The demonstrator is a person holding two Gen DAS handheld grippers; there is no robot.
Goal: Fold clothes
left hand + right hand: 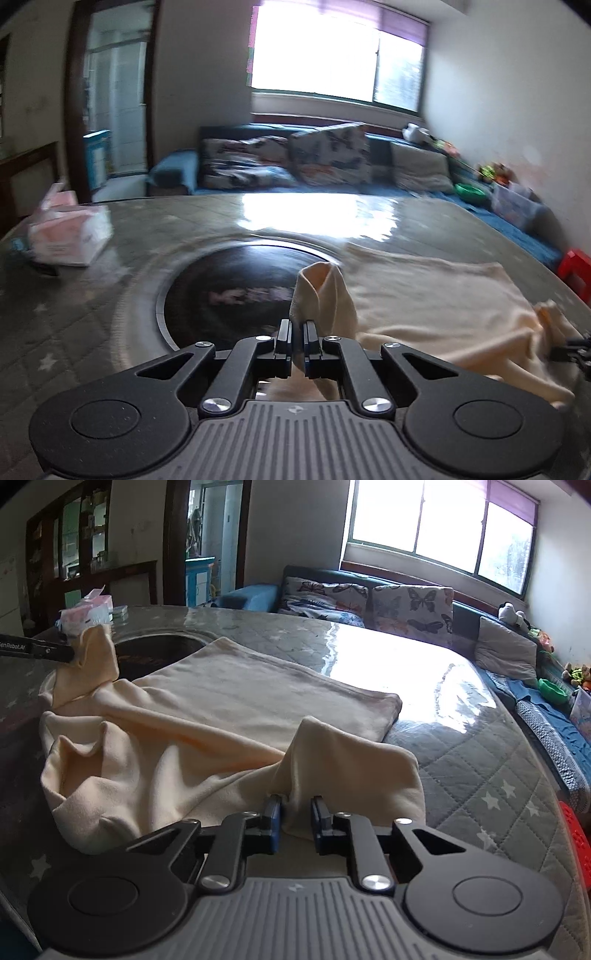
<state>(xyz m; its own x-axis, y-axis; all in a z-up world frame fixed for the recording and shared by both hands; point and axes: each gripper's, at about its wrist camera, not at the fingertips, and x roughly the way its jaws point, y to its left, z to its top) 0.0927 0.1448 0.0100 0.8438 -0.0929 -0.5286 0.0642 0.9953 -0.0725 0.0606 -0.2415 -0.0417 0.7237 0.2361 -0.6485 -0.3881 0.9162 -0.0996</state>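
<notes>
**Both grippers pinch the cloth**

The left hand-held gripper and right hand-held gripper each clamp a raised corner of the cream-coloured soft fabric garment, which lies spread across the grey quilted star-patterned tabletop.

A cream-coloured garment of soft knit lies partly spread on the quilted table cover. Its far half is flat and smooth, with one squared corner near the glare patch. The near half is rumpled into ridges and hollows. Two pinched edges stand up in peaks (one at each side), lifted clear of the surface.
</notes>
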